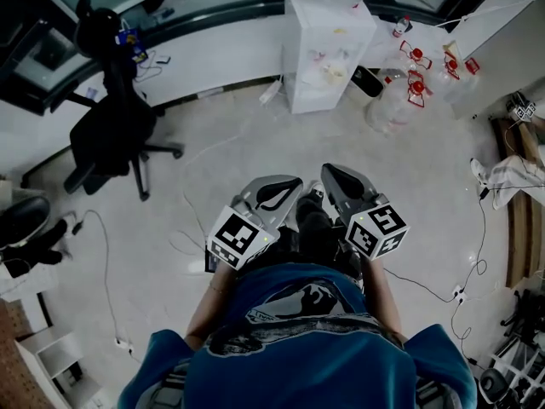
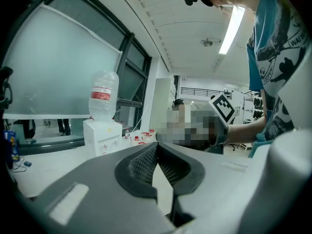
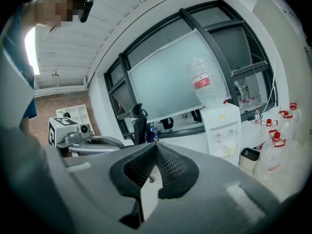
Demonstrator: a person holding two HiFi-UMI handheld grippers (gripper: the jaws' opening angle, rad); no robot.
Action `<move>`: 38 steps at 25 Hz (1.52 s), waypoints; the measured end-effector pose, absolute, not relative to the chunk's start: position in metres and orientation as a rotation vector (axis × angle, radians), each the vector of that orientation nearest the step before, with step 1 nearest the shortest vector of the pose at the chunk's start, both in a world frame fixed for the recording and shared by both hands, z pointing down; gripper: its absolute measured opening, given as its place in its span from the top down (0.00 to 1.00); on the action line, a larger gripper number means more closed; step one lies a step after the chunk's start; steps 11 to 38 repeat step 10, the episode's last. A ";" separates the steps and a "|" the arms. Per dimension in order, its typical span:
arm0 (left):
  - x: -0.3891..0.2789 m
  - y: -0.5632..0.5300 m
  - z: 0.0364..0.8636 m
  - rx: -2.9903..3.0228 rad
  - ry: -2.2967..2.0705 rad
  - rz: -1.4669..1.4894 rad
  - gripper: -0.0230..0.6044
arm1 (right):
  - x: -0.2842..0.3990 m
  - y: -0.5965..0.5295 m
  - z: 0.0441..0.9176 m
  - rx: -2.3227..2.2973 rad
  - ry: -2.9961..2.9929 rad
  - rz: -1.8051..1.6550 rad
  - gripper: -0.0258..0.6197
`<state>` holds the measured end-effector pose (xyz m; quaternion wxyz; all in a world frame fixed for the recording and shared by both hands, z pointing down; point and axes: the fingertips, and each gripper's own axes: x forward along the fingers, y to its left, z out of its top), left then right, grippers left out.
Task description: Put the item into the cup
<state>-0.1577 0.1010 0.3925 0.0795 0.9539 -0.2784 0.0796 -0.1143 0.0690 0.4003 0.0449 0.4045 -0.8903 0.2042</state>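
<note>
- Grey two-jaw left gripper (image 1: 289, 183): jaws pressed together, nothing between them.
- Grey two-jaw right gripper (image 1: 334, 174), just beside it: jaws together too, empty.
- Both hang over the pale grey floor (image 1: 221, 164), with the white box-shaped water dispenser (image 1: 328, 45) ahead.
- Where the cup and the item are, can't tell.

Grippers: left gripper (image 1: 285, 186), right gripper (image 1: 336, 177) side by side, centre
Water dispenser (image 1: 328, 45): 12 o'clock
Office chair (image 1: 111, 135): 10 o'clock
Jugs (image 1: 400, 100): apparently clear plastic, 1 o'clock

Item & cup: out of sight in all 3 views.
</note>
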 end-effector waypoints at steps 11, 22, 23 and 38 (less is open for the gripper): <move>-0.166 0.100 0.394 2.866 -0.824 0.229 0.94 | -0.125 0.071 0.404 1.223 -2.702 0.605 0.96; -0.166 0.100 0.394 2.866 -0.824 0.229 0.94 | -0.125 0.071 0.404 1.223 -2.702 0.605 0.96; -0.166 0.100 0.394 2.866 -0.824 0.229 0.94 | -0.125 0.071 0.404 1.223 -2.702 0.605 0.96; -0.166 0.100 0.394 2.866 -0.824 0.229 0.94 | -0.125 0.071 0.404 1.223 -2.702 0.605 0.96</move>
